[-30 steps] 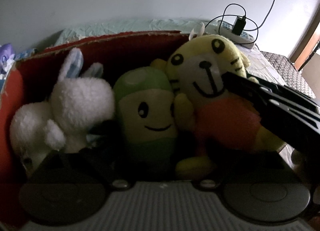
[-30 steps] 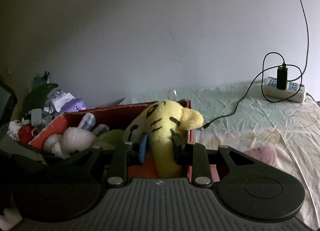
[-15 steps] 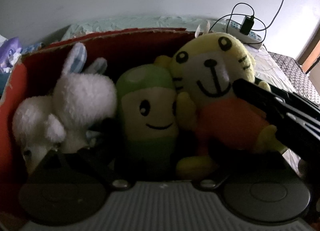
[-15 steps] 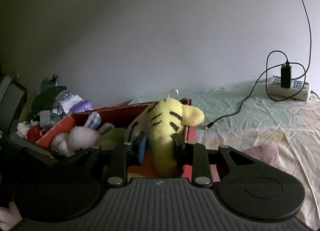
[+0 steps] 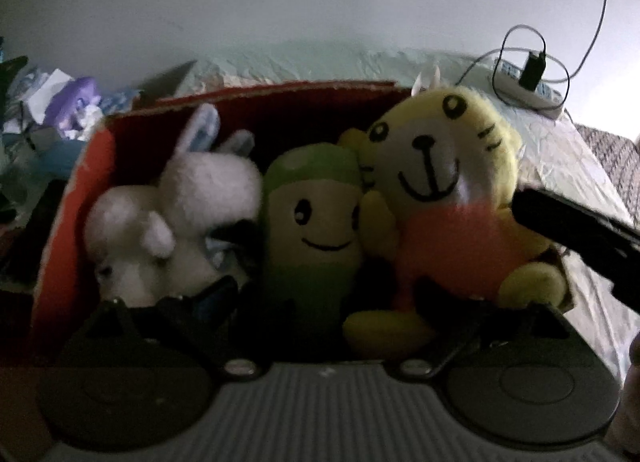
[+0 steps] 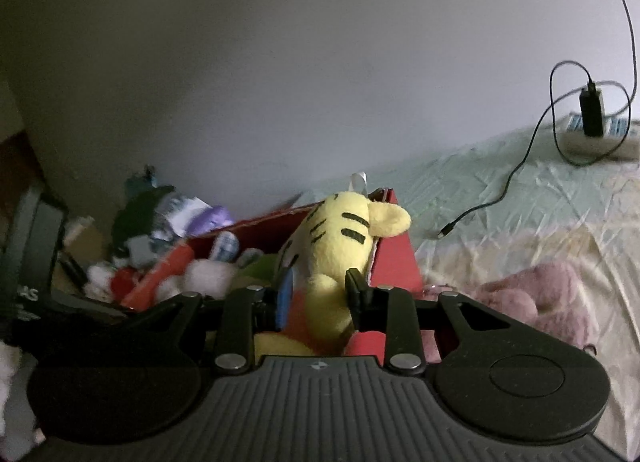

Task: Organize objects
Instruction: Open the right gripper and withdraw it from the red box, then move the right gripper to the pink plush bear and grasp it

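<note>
Pale wall behind, and under it a bed (image 6: 500, 197) with a crinkled, thin-looking sheet that carries everything. Largest thing on it is the red cardboard box (image 5: 92, 165), stiff-sided with a ragged torn rim, sitting toward the bed's left edge. Packed inside, the yellow tiger plush (image 5: 444, 189) fills the right corner, upright and leaning on the green plush (image 5: 316, 217) in the middle; the white rabbit plush (image 5: 180, 217) slumps at the left wall.

All three look light, fuzzy and squashy, so I'd judge they will give under a pinch and not slip, and nothing here can break. The tiger's neck seems the sensible waist to hold, and that is where the right tool (image 6: 316, 294) has it, its fingers pressed into the pile either side. Grabbing an ear or paw would probably let it dangle.

The left tool (image 5: 324, 302) stands spread wide at the box's near edge, holding nothing.
</note>
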Tool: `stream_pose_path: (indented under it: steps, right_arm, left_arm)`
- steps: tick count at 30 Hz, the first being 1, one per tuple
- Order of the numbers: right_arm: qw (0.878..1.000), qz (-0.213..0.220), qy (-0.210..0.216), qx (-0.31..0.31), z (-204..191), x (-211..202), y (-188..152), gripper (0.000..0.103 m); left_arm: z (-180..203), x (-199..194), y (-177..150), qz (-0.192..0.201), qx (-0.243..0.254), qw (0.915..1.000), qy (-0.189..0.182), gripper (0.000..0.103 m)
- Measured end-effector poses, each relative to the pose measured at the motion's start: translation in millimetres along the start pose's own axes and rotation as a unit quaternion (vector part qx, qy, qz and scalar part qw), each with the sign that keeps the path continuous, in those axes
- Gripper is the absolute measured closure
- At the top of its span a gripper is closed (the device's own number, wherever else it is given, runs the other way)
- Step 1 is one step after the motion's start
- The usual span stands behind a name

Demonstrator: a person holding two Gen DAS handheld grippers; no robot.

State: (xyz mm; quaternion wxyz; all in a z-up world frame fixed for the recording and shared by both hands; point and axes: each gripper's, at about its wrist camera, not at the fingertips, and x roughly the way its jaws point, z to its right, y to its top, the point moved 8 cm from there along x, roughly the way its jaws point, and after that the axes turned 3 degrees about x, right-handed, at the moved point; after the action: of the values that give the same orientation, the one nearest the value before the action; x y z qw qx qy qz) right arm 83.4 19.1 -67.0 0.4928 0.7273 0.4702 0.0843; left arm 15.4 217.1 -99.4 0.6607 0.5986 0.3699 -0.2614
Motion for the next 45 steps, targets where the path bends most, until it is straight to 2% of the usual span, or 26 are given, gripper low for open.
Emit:
stream_pose_path:
  steps: [6,9,14,17,20,24,28,31,34,40,43,45]
  right_arm:
    - [0.999,0.019,0.018,0.028,28.6,-41.1,4.7,0.069]
    - [0.999,0.014,-0.011,0.039,57.4,-52.8,2.4,0.068]
    - [0.995,-0.004,-0.067,0.069,112.6,-58.4,-1.4,0.066]
    - [0.992,-0.020,-0.081,0.098,139.7,-51.2,-1.8,0.063]
    - [0.990,-0.040,-0.075,0.115,155.0,-37.9,-5.8,0.061]
    - [0.986,-0.057,-0.078,0.135,173.3,-14.9,-12.3,0.050]
    - [0.983,-0.073,-0.065,0.156,177.8,-4.9,-19.5,0.050]
    - [0.982,-0.076,-0.062,0.159,179.7,-5.1,-20.2,0.058]
    - [0.977,-0.087,-0.043,0.190,185.5,-12.8,-23.8,0.064]
    - [0.972,-0.133,-0.004,0.193,165.3,-43.4,-46.7,0.074]
    - [0.966,-0.155,0.027,0.205,151.2,-58.4,-60.2,0.094]
    - [0.960,-0.172,0.051,0.213,140.3,-68.0,-70.2,0.097]
  left_arm:
    - [19.7,-28.9,6.7,0.036,0.005,0.9993,-0.002,0.008]
    - [39.8,-40.1,7.9,0.052,0.020,0.9984,-0.004,0.009]
    - [57.4,-50.8,7.4,0.072,0.035,0.9966,0.019,0.011]
    - [52.5,-55.1,7.8,0.075,0.013,0.9969,0.022,0.010]
    - [48.1,-66.5,7.0,0.083,-0.011,0.9961,0.027,0.009]
    - [52.1,-78.4,1.4,0.088,-0.033,0.9956,0.003,0.008]
    - [68.3,-80.2,-9.4,0.080,-0.026,0.9964,-0.014,0.008]
    - [84.5,-76.6,-20.3,0.066,-0.017,0.9970,-0.036,0.008]
    - [102.9,-68.0,-30.9,0.046,-0.010,0.9966,-0.067,0.008]
    - [134.1,-42.2,-52.3,-0.004,0.008,0.9938,-0.111,0.008]
    - [141.6,-35.0,-59.9,-0.021,0.016,0.9920,-0.124,0.008]
    - [142.9,-31.4,-65.4,-0.030,0.018,0.9911,-0.129,0.008]
